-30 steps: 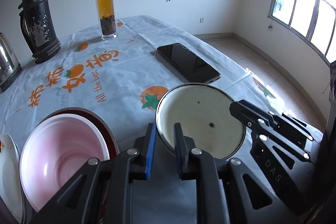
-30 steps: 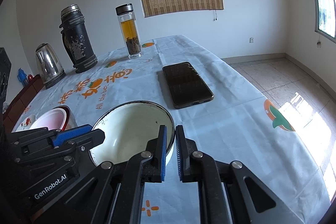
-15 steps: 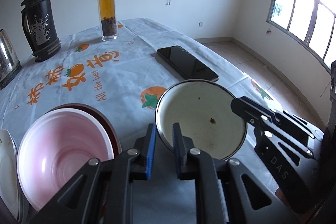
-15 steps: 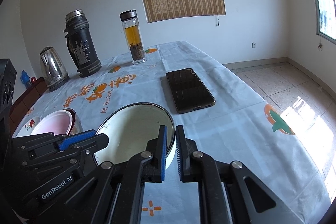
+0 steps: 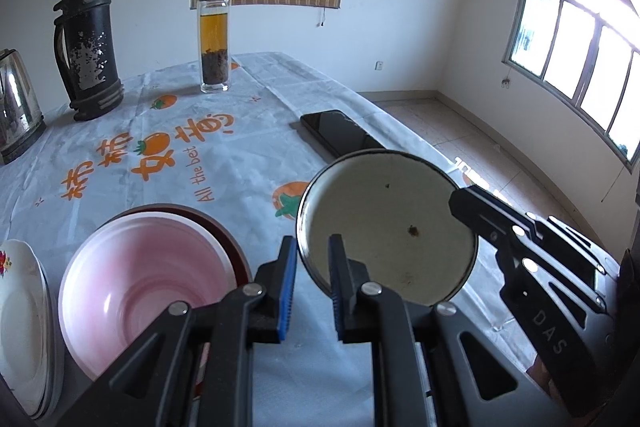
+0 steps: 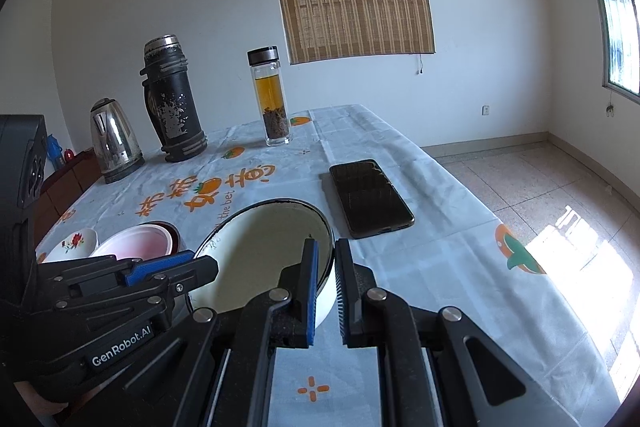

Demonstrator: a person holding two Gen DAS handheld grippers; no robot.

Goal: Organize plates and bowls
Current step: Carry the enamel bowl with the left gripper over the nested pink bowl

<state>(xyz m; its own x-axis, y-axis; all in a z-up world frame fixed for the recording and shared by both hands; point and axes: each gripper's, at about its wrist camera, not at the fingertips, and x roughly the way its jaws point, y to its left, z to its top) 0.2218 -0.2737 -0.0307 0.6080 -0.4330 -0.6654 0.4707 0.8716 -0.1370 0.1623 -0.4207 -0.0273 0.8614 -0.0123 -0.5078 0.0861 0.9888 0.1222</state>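
A cream enamel bowl (image 5: 388, 223) with a dark rim is held off the table and tilted. My left gripper (image 5: 312, 259) is shut on its near left rim. My right gripper (image 6: 326, 271) is shut on its right rim, and the bowl also shows in the right wrist view (image 6: 264, 247). The right gripper (image 5: 476, 207) shows at the bowl's right side in the left wrist view. A pink bowl (image 5: 140, 291) sits inside a dark red bowl (image 5: 224, 235) to the left. A white flowered plate stack (image 5: 20, 323) lies at the far left.
A black phone (image 6: 370, 197) lies beyond the bowl. A glass tea bottle (image 5: 214, 39), a black thermos (image 5: 90, 43) and a steel kettle (image 6: 114, 141) stand at the table's far side. The table edge (image 6: 520, 227) runs along the right.
Both grippers have lifted the enamel bowl off the table and tilted it. The views have risen with it.
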